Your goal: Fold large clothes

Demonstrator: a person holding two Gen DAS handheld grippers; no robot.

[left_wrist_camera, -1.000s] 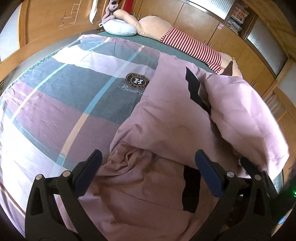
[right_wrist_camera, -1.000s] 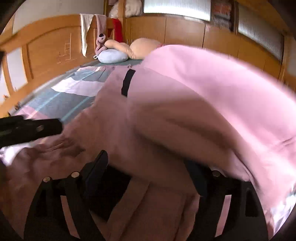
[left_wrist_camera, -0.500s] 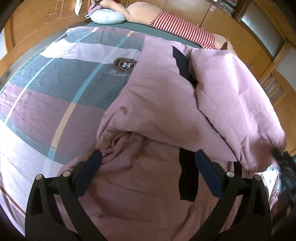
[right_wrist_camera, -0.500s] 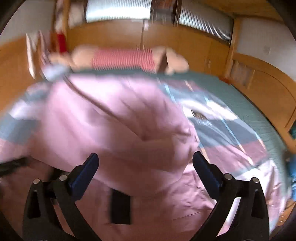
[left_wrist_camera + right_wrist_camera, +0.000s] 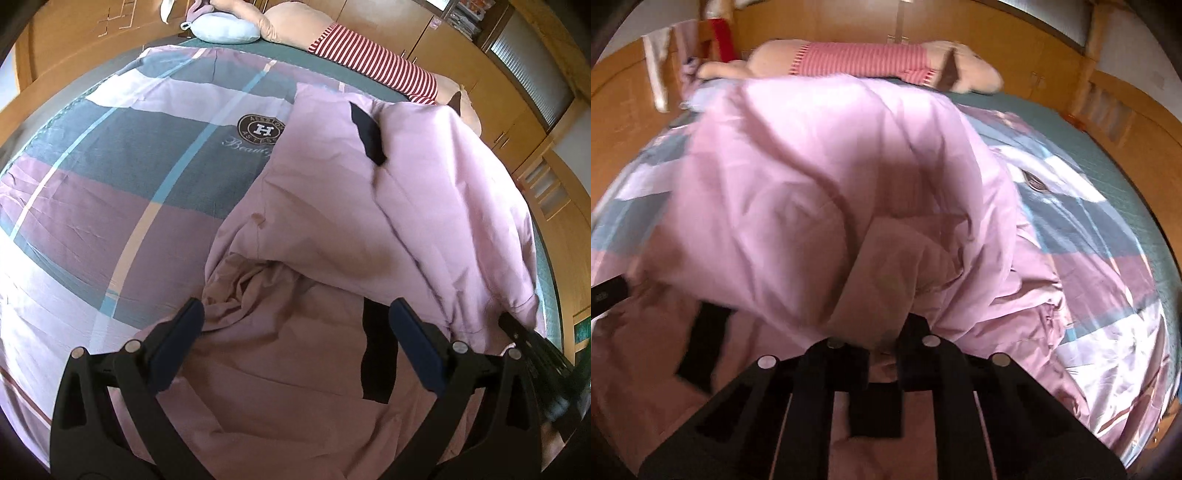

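Left tool [image 5: 295, 325]: my left one hangs just above the crumpled near part of the garment, its blue-padded fingers [image 5: 415, 339] spread wide apart with nothing between them.

Right tool [image 5: 882, 350]: I see its fingers drawn together and clamped on a fold of the pink cloth, which rises from the grip in a taut ridge. In the left view its dark body [image 5: 535, 354] shows at the lower right edge, under the hem of the lifted cloth.

Pink garment [image 5: 332, 221]: it lies on the bed, on the right side in my left view and across the middle in the right view [image 5: 812, 184]. The near part is a wrinkled, darker heap; the far part is folded over it as a smooth, puffy layer.

Black patches: one black strip [image 5: 376, 358] sits on the near layer between my left fingers and a second one [image 5: 365, 129] on the upper fold farther away. In the right view a black patch [image 5: 701, 343] lies at lower left.

Bed cover [image 5: 110, 177]: a plaid sheet in purple, grey-green and pale bands with a round crest [image 5: 261, 129] just beside the garment's far edge.

Far end: a long plush toy [image 5: 369, 59] in a red-and-white striped shirt lies along the headboard side, with a pale blue pillow [image 5: 225, 31] next to it.

Background: wooden cabinets [image 5: 498, 74] line the wall behind the bed.
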